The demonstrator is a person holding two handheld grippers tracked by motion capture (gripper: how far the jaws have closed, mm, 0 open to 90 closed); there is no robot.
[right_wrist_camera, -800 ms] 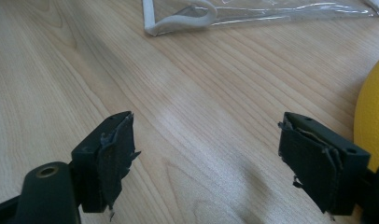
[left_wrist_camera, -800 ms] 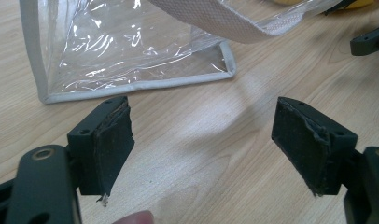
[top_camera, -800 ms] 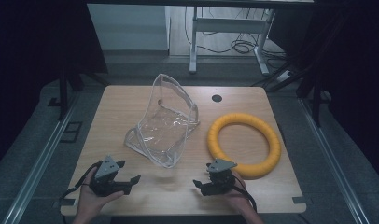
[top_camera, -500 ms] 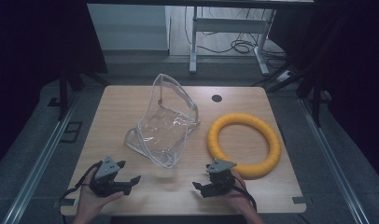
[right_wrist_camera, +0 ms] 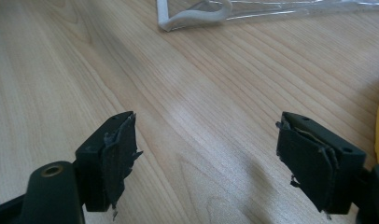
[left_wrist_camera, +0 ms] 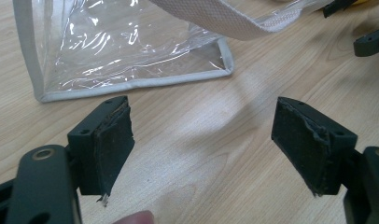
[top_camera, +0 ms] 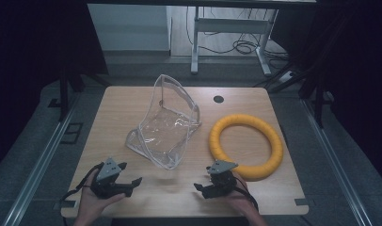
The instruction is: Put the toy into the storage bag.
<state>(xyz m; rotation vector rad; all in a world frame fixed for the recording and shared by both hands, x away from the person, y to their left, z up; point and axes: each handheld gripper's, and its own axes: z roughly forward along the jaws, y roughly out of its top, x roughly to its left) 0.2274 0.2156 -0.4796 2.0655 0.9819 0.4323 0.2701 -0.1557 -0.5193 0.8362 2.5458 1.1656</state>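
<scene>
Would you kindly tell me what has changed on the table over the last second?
Nothing visibly changed: the left gripper and right gripper stay open at the near edge, holding nothing, and the clear plastic bag and yellow foam ring lie as before.

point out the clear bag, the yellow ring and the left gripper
clear bag [top_camera: 168, 127]: high view, on its crinkled front panel
yellow ring [top_camera: 246, 145]: high view, on the near-left curve of the ring's tube
left gripper [top_camera: 129, 173]: high view, midway between its open fingertips
</scene>
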